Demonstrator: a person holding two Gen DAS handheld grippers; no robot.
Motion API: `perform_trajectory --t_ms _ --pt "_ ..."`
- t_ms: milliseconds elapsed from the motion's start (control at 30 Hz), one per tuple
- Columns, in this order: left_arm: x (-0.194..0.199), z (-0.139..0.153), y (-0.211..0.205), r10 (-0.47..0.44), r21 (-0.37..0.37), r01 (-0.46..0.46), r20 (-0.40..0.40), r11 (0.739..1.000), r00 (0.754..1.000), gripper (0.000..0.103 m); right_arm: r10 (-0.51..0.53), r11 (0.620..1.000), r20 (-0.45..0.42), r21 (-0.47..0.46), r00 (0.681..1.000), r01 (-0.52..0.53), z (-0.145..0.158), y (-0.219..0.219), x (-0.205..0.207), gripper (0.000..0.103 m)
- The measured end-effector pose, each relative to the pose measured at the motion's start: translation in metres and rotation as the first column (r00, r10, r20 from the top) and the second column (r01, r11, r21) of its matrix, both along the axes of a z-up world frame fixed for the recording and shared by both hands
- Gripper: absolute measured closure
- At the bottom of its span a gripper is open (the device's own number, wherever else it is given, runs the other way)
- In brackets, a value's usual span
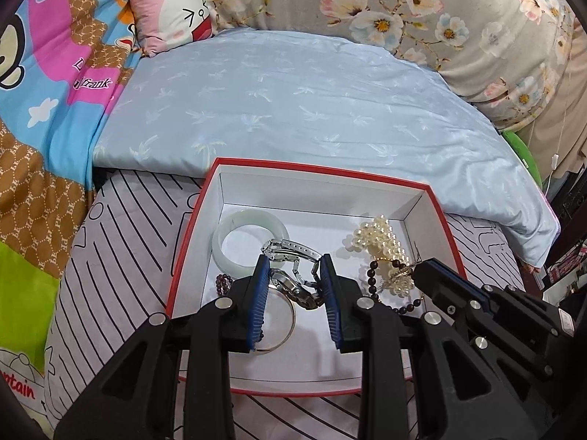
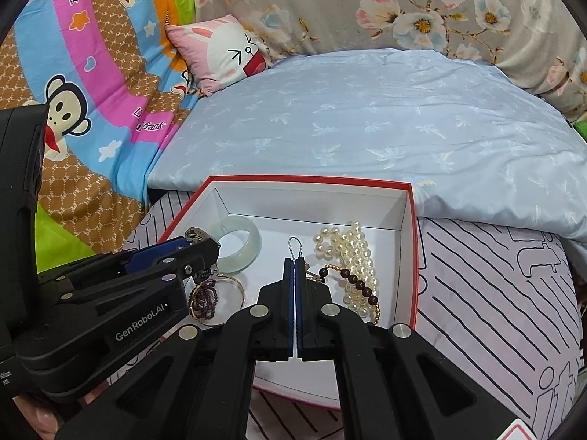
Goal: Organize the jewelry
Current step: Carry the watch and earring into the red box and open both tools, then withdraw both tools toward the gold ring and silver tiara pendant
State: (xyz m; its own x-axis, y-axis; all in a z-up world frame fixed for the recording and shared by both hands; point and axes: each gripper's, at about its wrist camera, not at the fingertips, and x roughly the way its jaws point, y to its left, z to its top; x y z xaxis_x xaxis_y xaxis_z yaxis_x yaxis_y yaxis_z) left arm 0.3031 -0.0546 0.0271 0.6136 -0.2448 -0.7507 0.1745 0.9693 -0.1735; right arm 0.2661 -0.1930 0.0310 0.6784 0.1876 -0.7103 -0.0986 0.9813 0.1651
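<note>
A white box with a red rim [image 1: 315, 170] lies on the bed, and both grippers hang over it. My left gripper [image 1: 293, 262] is shut on a silver watch [image 1: 293, 288], whose metal band [image 1: 290, 248] sticks out past the blue pads. My right gripper [image 2: 294, 261] is shut on an earring [image 2: 294, 245], its silver hook poking up from the pads. Inside the box [image 2: 308, 179] lie a pale jade bangle [image 2: 240, 244], a pearl necklace [image 2: 352, 256], a dark bead bracelet [image 2: 357, 284], a thin metal bangle [image 2: 234, 286] and purple beads [image 2: 205, 300].
The box sits on a white sheet with black stripes [image 1: 121, 227]. Behind it lies a folded light blue quilt [image 1: 293, 102]. A pink cartoon pillow [image 1: 172, 7], a colourful monkey blanket [image 2: 73, 84] and floral bedding [image 2: 385, 7] surround it. A thumb [image 2: 40, 418] shows at bottom left.
</note>
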Motion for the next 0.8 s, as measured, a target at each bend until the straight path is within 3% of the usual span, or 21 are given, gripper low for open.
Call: perform_trajectory --t_ms 333,467,800 --pt "0.006 -0.007 -0.001 -0.002 0.009 0.002 -0.004 1.000 1.000 0.075 -0.030 1.000 0.004 -0.002 1.000 0.030 -0.004 -0.006 0.002 0.098" --pt "0.004 -0.001 -0.001 0.008 0.015 -0.008 0.013 1.000 1.000 0.061 -0.038 0.999 0.009 -0.005 0.999 0.038 0.000 -0.009 -0.002 0.092" --pt "-0.016 0.012 0.022 0.039 -0.005 -0.039 0.018 0.999 0.999 0.061 -0.008 1.000 0.032 -0.019 0.999 0.009 0.011 -0.005 -0.037 0.086"
